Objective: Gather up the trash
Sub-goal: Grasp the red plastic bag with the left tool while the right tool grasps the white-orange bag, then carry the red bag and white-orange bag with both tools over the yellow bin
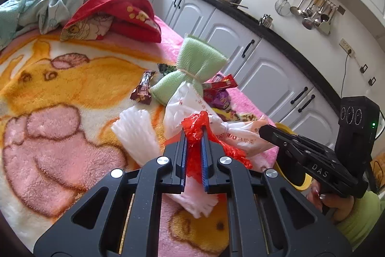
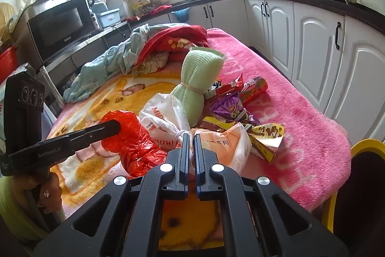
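Observation:
My left gripper (image 1: 194, 130) is shut on a crumpled red plastic bag (image 1: 199, 127), which bunches between its blue pads. In the right wrist view that gripper (image 2: 116, 127) shows with its tip buried in the red bag (image 2: 132, 143). My right gripper (image 2: 190, 135) is shut on the knotted end of a white and orange printed plastic bag (image 2: 216, 143). From the left wrist camera its tip (image 1: 263, 131) touches the same bag (image 1: 238, 136). Snack wrappers lie beyond: purple (image 2: 231, 110), yellow-brown (image 2: 267, 136), red (image 2: 255, 88), and a brown one (image 1: 144, 88).
A green tied sponge bundle (image 2: 199, 78) stands among the trash on the pink and orange blanket (image 2: 300, 117). White foam netting (image 1: 134, 134) lies to the left. Piled clothes (image 1: 115, 13) sit at the far end. A yellow-rimmed bin (image 2: 365, 143) stands at the right edge. White cabinets (image 2: 312, 45) line the right.

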Motion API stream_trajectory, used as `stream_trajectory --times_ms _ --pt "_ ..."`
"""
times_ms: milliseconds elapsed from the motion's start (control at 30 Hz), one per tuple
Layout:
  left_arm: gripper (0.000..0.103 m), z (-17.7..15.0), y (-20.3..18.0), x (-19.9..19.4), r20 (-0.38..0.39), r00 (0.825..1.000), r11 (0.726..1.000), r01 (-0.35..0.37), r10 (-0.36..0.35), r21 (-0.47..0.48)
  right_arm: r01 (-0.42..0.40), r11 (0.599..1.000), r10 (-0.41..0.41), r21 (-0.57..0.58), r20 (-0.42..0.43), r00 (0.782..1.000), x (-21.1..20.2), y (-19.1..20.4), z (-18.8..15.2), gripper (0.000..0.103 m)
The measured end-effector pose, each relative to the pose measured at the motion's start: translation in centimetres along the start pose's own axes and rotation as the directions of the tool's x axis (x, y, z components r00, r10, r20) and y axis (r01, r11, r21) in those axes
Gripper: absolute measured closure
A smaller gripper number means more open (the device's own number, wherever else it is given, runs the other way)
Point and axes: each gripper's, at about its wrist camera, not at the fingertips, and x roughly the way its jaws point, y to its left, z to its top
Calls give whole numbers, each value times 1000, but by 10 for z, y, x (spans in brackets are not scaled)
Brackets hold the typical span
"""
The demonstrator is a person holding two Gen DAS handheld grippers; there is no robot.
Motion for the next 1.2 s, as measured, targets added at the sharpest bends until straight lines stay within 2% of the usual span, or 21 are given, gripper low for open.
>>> stream_trajectory --times_ms 500,967,1200 --pt "99 10 -35 -24 88 995 998 43 -48 53 6 1000 -7 13 90 996 -38 -8 10 100" --pt "99 21 -67 -26 124 988 992 76 -88 98 38 997 -49 67 163 985 -75 -32 12 100" --pt "99 25 -92 -16 112 985 985 113 -128 132 66 991 -89 117 206 975 -98 -54 11 100"
